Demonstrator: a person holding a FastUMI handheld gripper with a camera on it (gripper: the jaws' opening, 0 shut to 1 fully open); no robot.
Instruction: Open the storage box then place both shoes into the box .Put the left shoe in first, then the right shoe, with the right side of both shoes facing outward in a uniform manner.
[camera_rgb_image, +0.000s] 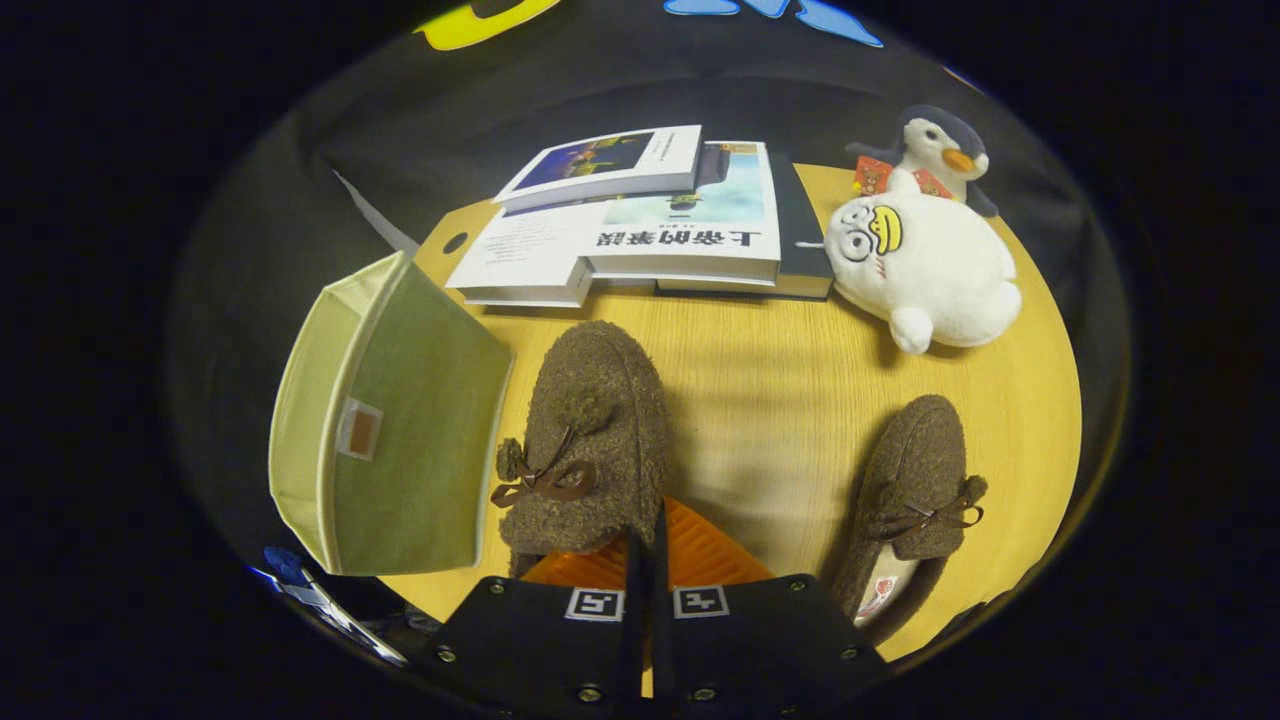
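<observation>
The fuzzy brown slipper (590, 440) lies on the worktop (780, 400) just ahead of the gripper (648, 560), toe pointing away toward the books, its heel end hidden under the fingers. The gripper's fingers stand nearly together with a thin slit between them; whether they pinch the slipper's heel rim I cannot tell, since the contact is hidden. The slipper looks light and soft, its fleece upper likely to give under pressure, so a hold on the firmer heel collar or sole edge should serve better than the pompom or bow on the upper. A second slipper (915, 490), matching, lies well apart to the right, its lining showing at the opening. That makes two slippers. One green fabric storage box (400, 440) stands just left of the near slipper, tipped with its mouth away from the camera; it looks floppy and light, apt to slide if pushed. Beyond lie at least four books (640, 230) in a loose stack, and two plush toys: a white one (925, 265) and a penguin (940, 145) behind it.
</observation>
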